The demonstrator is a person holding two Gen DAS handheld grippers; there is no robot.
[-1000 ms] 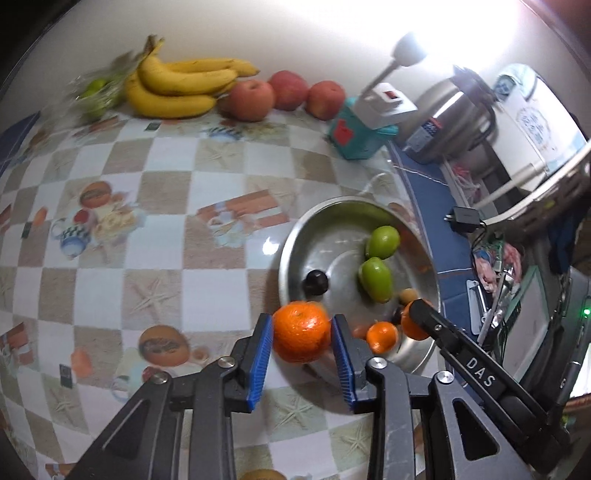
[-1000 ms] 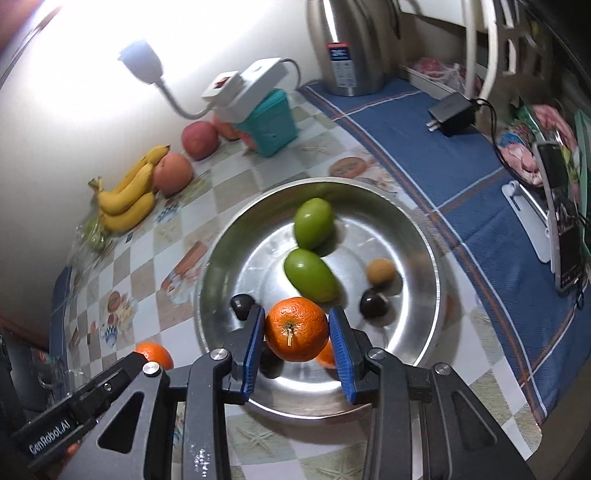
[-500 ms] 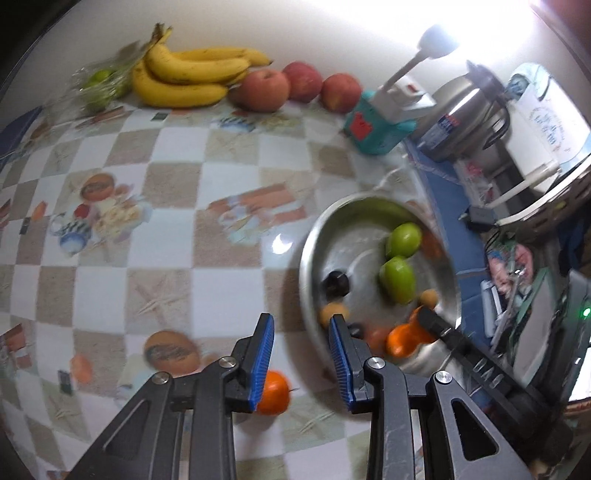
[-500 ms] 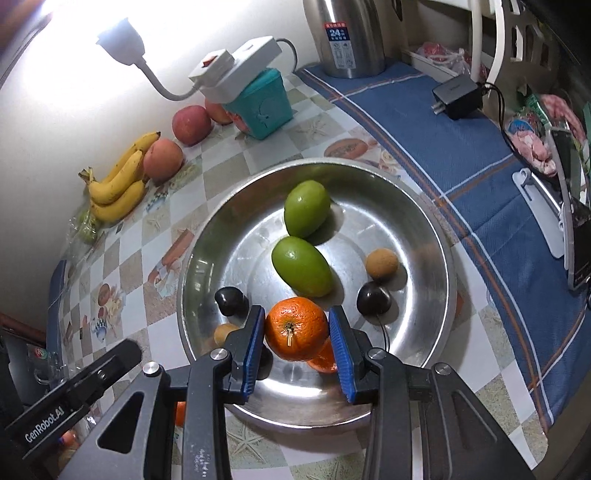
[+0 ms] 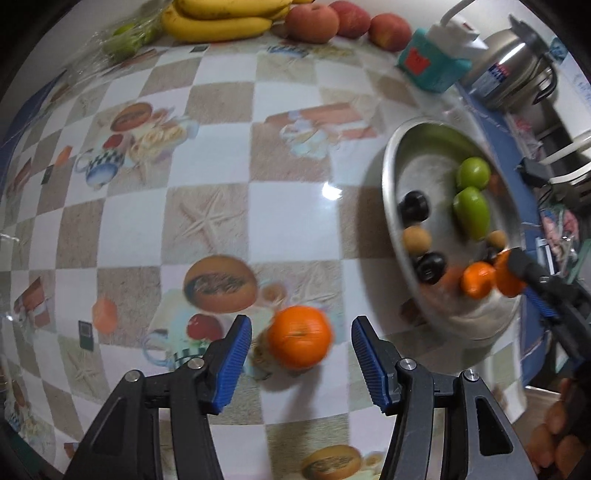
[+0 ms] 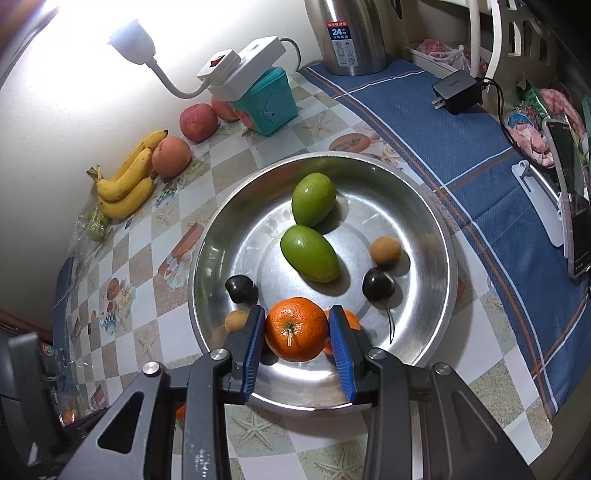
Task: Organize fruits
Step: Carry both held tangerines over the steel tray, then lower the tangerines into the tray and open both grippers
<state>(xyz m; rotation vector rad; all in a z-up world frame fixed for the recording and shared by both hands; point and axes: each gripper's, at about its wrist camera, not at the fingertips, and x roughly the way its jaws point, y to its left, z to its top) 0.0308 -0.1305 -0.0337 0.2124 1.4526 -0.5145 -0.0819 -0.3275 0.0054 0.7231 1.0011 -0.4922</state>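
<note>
Left hand-held gripper point(image 5: 301, 354): jaws opening, blue pads clear of the mandarin point(image 5: 299, 336) on both sides. Mandarin between the pads but not pressed, resting on the patterned cloth of the desk point(image 5: 207, 206), left of the steel bowl point(image 5: 386, 177) and outside it. Slightly blurred.

Right hand-held gripper point(image 6: 297, 343): narrow opening, both pads pressed on a second mandarin point(image 6: 295, 328), stem scar facing the camera. Held over the near part of the steel bowl point(image 6: 448, 258); cannot tell whether touching the bowl floor. Another orange fruit point(image 6: 351, 320) just behind the right pad, mostly hidden.

Left wrist view only: the released mandarin; the wide checked cloth with printed teapots and fruit; the right hand-held gripper point(image 5: 517, 264) at the bowl's near edge, seen from the side; fingers point(image 5: 554, 424) of a hand at the lower right corner.

Right wrist view only: bowl contents in sharp detail, namely two green mangoes point(image 6: 309, 253), two dark round fruits point(image 6: 378, 283), two small tan round fruits point(image 6: 386, 250); blue striped cloth point(image 6: 424, 122) to the right; black charger point(image 6: 458, 91); lit lamp point(image 6: 133, 40) on a white socket block; phone on a stand point(image 6: 572, 225).

Both views: bananas point(image 6: 127, 177), peaches point(image 6: 171, 155), teal box point(image 6: 266, 99), steel kettle point(image 6: 347, 33) along the wall.
</note>
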